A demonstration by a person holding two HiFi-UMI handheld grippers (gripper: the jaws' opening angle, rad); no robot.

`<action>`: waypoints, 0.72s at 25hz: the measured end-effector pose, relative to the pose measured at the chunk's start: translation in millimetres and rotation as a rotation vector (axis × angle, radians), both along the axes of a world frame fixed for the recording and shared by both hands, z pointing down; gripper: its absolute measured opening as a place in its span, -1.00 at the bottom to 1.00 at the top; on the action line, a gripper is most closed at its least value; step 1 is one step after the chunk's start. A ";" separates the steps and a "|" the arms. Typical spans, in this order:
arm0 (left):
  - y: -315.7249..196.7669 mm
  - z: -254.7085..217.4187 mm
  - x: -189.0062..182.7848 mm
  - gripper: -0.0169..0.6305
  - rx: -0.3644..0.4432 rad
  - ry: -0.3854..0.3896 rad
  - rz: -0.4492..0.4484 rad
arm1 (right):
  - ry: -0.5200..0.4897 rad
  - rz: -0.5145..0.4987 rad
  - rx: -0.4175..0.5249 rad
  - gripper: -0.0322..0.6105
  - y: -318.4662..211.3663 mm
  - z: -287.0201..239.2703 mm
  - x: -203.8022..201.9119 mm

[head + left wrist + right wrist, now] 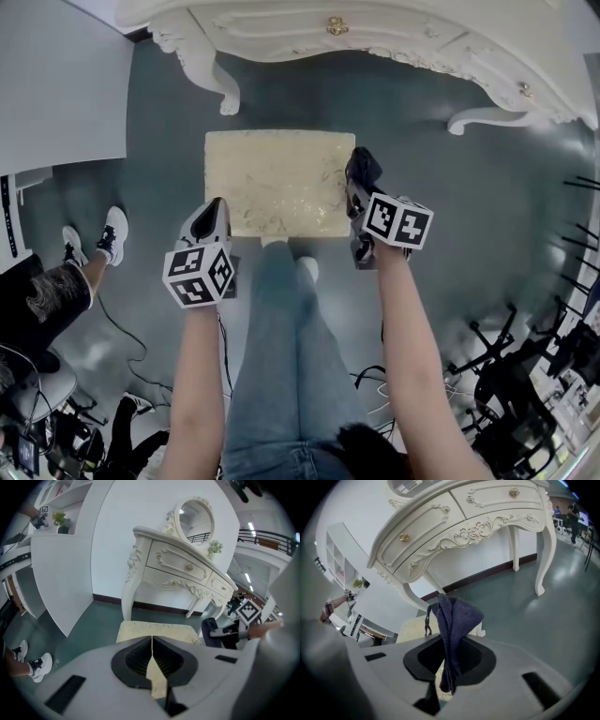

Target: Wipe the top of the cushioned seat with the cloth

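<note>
A white dressing table [394,42] spans the top of the frame. Below it, at centre, stands the cream cushioned seat [279,183]. The left gripper [216,208], jaws pressed together on nothing, is at the seat's lower-left corner. The right gripper [359,192], at the seat's right edge, pinches the dark blue cloth [362,167].

navy cloth [454,616], cream patterned seat [279,183]

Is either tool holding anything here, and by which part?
The right tool is shut on the cloth, pinching one bunched end; the rest sticks out past the jaws. The left tool is shut and empty.
</note>
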State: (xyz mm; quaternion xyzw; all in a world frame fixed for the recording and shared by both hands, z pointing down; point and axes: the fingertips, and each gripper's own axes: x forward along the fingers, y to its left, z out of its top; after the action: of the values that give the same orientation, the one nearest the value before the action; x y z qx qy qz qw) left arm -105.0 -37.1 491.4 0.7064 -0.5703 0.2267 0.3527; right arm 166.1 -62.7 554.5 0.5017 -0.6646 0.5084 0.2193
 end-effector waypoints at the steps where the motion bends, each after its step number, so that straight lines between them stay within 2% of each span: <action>1: 0.0 0.3 -2.0 -0.93 0.000 -0.001 -0.003 | 0.009 -0.002 -0.007 -0.78 -0.9 3.3 0.2; 8: -5.9 2.8 -13.4 -0.93 0.006 -0.003 -0.018 | 0.080 -0.006 -0.035 -0.78 -16.3 21.2 2.8; 12: -7.0 5.1 -19.3 -0.93 0.001 -0.001 -0.026 | 0.136 -0.045 -0.082 -0.78 -10.5 38.4 0.8; 18: -7.8 11.2 -28.9 -0.93 -0.011 0.005 -0.029 | 0.160 -0.100 -0.104 -0.78 -11.4 45.1 -12.2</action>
State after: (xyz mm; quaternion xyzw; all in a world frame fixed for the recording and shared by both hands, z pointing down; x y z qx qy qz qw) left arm -133.9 -44.9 502.6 0.6965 -0.5784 0.2229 0.3614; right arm 153.9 -74.1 599.6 0.4950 -0.6419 0.4890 0.3223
